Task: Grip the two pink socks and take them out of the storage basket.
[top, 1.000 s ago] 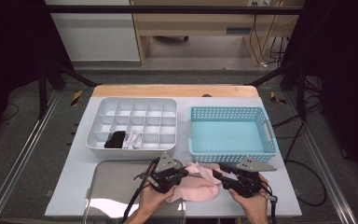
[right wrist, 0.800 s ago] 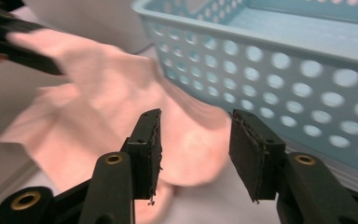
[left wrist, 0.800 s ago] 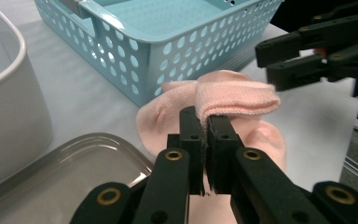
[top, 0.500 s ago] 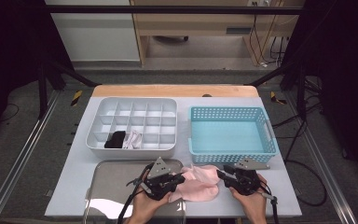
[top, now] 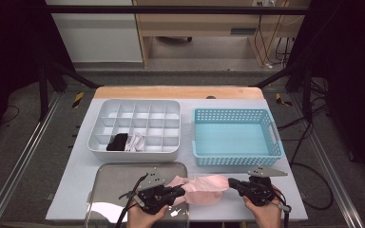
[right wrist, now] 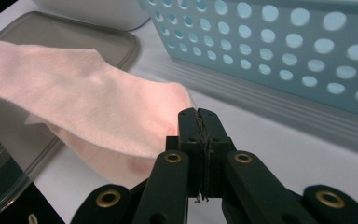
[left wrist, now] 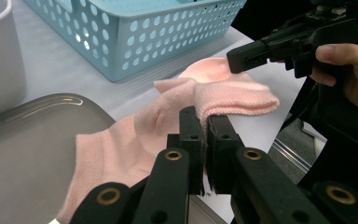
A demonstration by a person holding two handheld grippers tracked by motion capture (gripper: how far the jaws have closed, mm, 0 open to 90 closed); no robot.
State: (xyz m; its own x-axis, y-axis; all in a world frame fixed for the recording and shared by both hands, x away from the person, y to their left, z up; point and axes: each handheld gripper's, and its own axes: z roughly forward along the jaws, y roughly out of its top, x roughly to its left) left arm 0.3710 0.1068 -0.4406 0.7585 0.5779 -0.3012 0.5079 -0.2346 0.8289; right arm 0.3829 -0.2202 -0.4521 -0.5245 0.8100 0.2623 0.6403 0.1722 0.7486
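Pink sock [top: 203, 189] now stretched wider; left gripper [top: 179, 191] clamps its cuff, right gripper [top: 231, 182] pinched together at its far end, hands low.

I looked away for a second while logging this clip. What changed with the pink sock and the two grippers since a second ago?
The grippers drew apart: the left gripper shifted left over the metal tray, the right gripper slightly right, and the pink sock, bunched earlier, is now stretched between them. Both keep their jaws clamped on it. The white divided organizer and blue basket stayed put.
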